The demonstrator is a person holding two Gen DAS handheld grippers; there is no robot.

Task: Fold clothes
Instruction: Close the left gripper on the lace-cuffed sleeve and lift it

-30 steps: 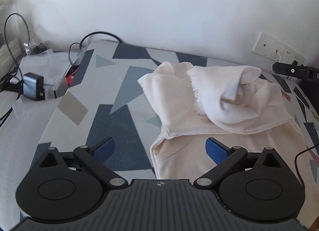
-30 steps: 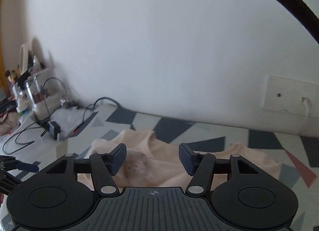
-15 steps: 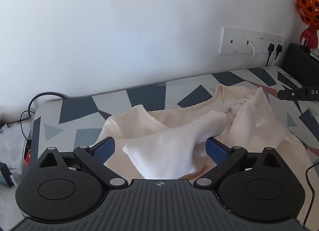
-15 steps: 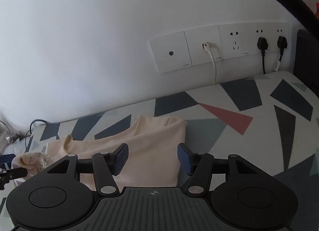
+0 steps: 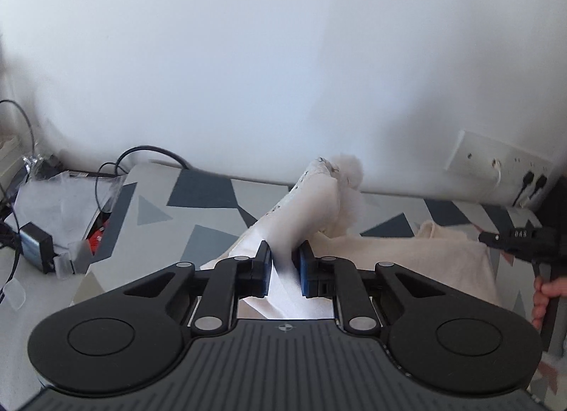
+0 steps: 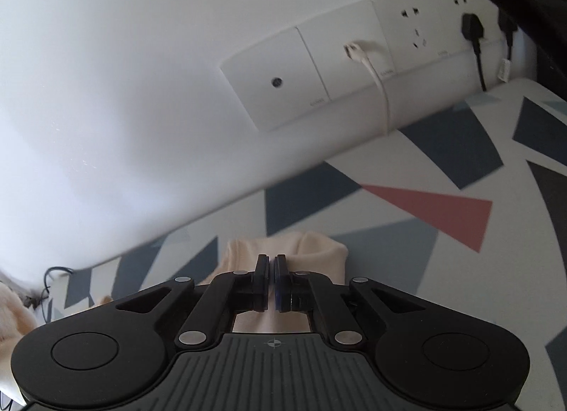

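A cream fleece garment point(image 5: 418, 255) lies on a bed cover with grey, dark blue and red triangles point(image 5: 198, 212). My left gripper point(image 5: 282, 269) is shut on a white sleeve of the garment point(image 5: 312, 198), which stands up between the blue pads. My right gripper point(image 6: 270, 281) is shut on a cream edge of the garment point(image 6: 304, 244) near the wall. The right gripper also shows at the right edge of the left wrist view point(image 5: 521, 239), with a hand on its handle.
A white wall with a socket strip point(image 6: 354, 63) and plugged cables runs behind the bed. Left of the bed are a charger block point(image 5: 35, 248), black cables point(image 5: 149, 155) and white plastic wrapping point(image 5: 60, 198).
Both grippers were open above the garment. Now both have shut on it, the left on the sleeve and the right on the edge near the wall.
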